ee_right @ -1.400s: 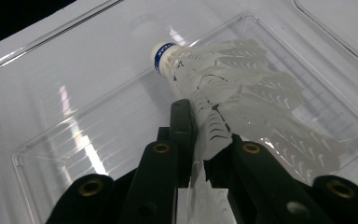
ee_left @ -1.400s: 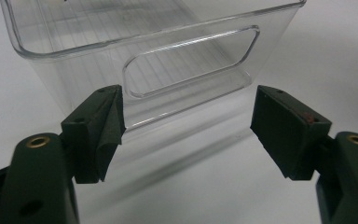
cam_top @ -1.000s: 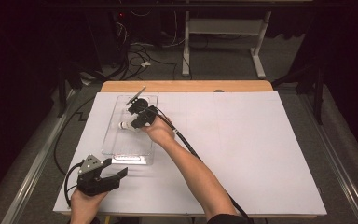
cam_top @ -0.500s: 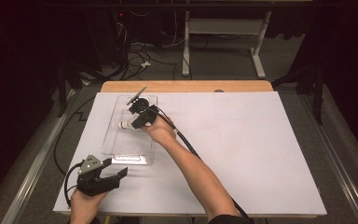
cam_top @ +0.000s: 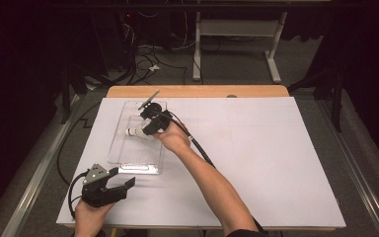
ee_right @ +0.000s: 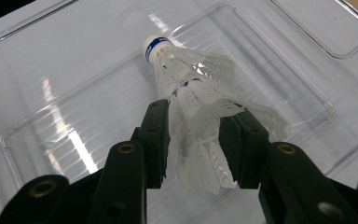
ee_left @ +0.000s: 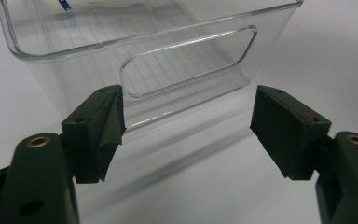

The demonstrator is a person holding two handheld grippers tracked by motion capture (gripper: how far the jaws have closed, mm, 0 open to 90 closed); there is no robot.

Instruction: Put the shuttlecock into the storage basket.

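Left gripper resting near the table's front edge, jaws wide apart on nothing, facing the handle end of the clear plastic bin. Farther right — right gripper over that bin, jaws just eased apart, white shuttlecock lying loosely between them, cork end forward. Release step likely; next, opening fully and lifting clear without snagging the skirt.

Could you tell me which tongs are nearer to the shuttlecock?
Right. The right tongs flank the shuttlecock inside the clear bin; the left tongs rest outside its near end.

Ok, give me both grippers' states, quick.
Left gripper: open, empty.
Right gripper: fingers just opening, shuttlecock between them, in the clear bin.
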